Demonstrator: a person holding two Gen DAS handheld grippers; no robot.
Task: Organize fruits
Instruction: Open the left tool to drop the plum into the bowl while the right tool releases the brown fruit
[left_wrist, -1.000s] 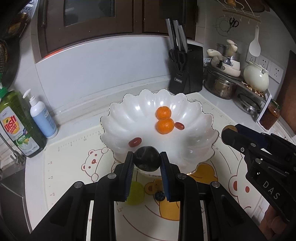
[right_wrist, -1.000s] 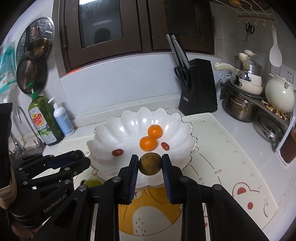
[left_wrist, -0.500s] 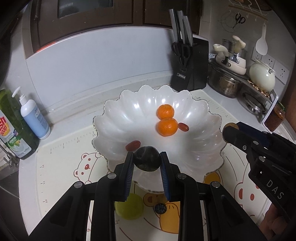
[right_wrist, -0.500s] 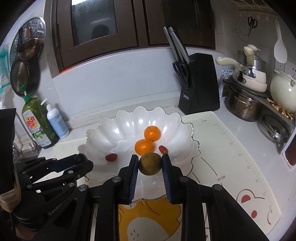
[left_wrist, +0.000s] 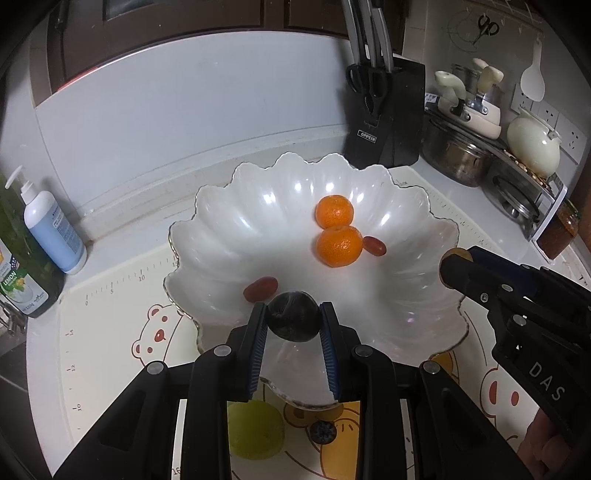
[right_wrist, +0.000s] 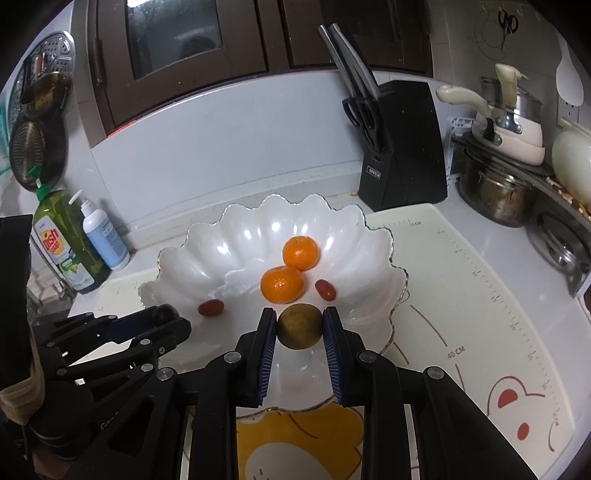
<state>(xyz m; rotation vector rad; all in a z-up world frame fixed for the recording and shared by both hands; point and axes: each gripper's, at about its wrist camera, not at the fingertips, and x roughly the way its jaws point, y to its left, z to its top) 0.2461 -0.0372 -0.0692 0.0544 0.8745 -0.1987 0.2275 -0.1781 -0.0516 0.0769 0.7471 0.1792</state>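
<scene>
A white scalloped bowl (left_wrist: 229, 236) (right_wrist: 236, 251) stands on the bear-print mat. Inside it lie two mandarins (left_wrist: 338, 245) (right_wrist: 282, 284) and two small red fruits (left_wrist: 260, 288) (right_wrist: 325, 288). My left gripper (left_wrist: 293, 321) is shut on a dark plum (left_wrist: 293, 321) over the bowl's near side. My right gripper (right_wrist: 300, 325) is shut on a brownish-green round fruit (right_wrist: 300, 325), also above the near part of the bowl. Each gripper shows in the other's view, beside the bowl. A green fruit (left_wrist: 255, 428) and a blueberry (left_wrist: 322, 432) lie on the mat below the left gripper.
A black knife block (right_wrist: 402, 147) stands behind the bowl. Pots and a cream kettle (left_wrist: 532, 144) fill a rack at the right. Dish soap (right_wrist: 62, 240) and a pump bottle (left_wrist: 51, 225) stand at the left by the sink edge.
Both grippers have moved forward and down over the bowl, each still gripping its fruit. The bowl now looks larger and closer in both views.
</scene>
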